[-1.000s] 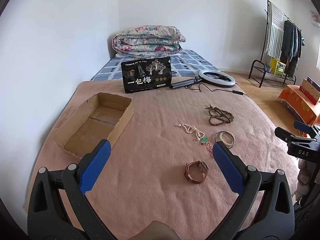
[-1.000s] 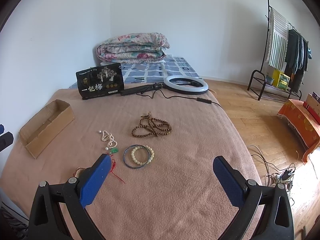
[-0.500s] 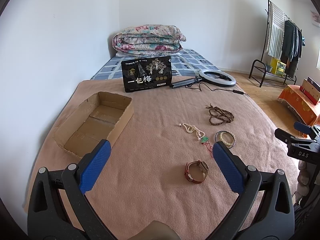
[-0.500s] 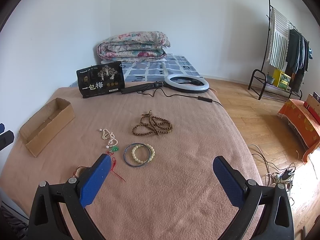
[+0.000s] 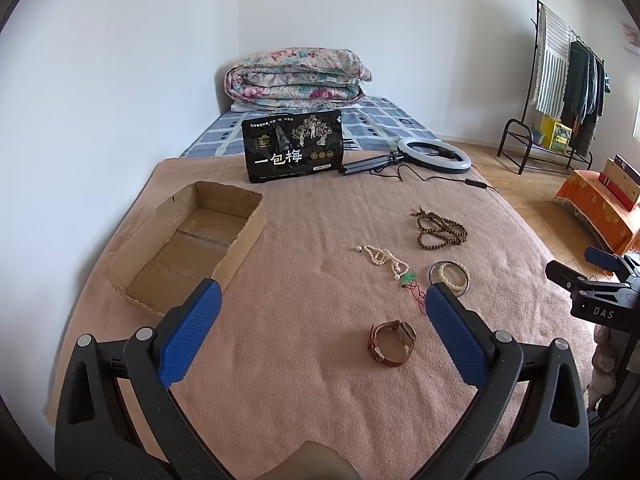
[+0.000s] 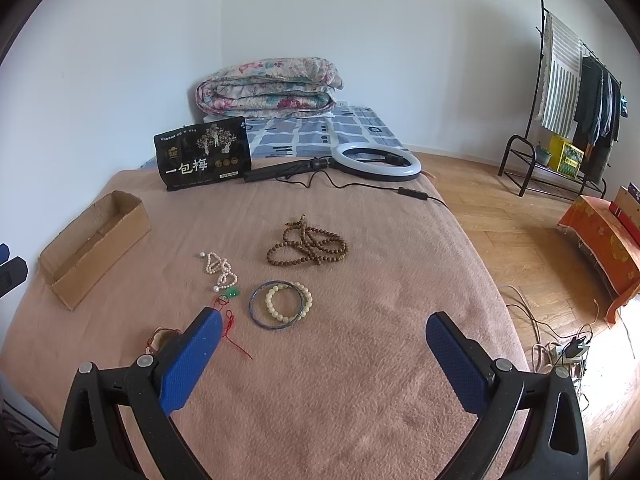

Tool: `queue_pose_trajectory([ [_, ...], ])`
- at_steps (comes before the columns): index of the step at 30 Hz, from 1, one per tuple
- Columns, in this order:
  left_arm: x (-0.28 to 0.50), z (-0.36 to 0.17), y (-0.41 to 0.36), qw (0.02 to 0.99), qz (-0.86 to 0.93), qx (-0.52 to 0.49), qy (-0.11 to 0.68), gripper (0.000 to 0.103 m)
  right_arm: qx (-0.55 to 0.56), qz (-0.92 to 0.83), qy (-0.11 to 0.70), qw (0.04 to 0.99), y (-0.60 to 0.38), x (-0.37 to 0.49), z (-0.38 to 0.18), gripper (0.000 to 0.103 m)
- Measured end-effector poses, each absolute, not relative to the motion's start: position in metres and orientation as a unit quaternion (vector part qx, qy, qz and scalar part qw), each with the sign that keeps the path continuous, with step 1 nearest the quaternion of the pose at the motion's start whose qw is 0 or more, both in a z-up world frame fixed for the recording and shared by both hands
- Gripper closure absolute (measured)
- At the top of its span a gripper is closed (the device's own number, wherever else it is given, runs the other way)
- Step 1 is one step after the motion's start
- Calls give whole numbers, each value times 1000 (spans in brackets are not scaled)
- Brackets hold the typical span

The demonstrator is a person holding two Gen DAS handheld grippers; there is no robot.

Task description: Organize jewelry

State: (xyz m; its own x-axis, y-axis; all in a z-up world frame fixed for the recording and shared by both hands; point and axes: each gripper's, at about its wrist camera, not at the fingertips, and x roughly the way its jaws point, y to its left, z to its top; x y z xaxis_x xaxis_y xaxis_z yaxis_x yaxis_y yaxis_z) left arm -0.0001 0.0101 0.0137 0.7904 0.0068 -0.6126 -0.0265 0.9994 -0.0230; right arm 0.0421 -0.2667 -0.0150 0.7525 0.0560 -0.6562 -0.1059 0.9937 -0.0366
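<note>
Jewelry lies on a pink blanket: a brown-strap watch [image 5: 392, 342], a white pearl string [image 5: 384, 258] with a green pendant on red cord [image 5: 409, 279], a blue bangle with a cream bead bracelet [image 5: 450, 276] and brown wooden beads [image 5: 440, 232]. An open cardboard box [image 5: 188, 244] sits at the left. My left gripper [image 5: 320, 312] is open and empty above the blanket, the watch just inside its right finger. My right gripper [image 6: 324, 336] is open and empty, near the bangle [image 6: 278, 304], pearls [image 6: 220, 270] and brown beads [image 6: 308, 246]. The box [image 6: 92, 248] is far left there.
A black snack bag [image 5: 294, 152] stands at the back, with a ring light [image 5: 434, 154] and its cable beside it. A folded quilt [image 5: 296, 80] lies behind. The bed's right edge drops to a wooden floor with a clothes rack [image 6: 560, 92] and cables [image 6: 560, 348].
Both views have shifted very slightly; the jewelry and box lie where they were. Both grippers stay open.
</note>
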Motion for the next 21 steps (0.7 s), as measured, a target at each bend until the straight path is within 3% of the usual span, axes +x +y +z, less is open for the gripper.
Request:
queue_pose_trajectory([
  [21,24,-21,4,928,12,-7,372,0,-22,39,389,920,-276,68,-31,0],
])
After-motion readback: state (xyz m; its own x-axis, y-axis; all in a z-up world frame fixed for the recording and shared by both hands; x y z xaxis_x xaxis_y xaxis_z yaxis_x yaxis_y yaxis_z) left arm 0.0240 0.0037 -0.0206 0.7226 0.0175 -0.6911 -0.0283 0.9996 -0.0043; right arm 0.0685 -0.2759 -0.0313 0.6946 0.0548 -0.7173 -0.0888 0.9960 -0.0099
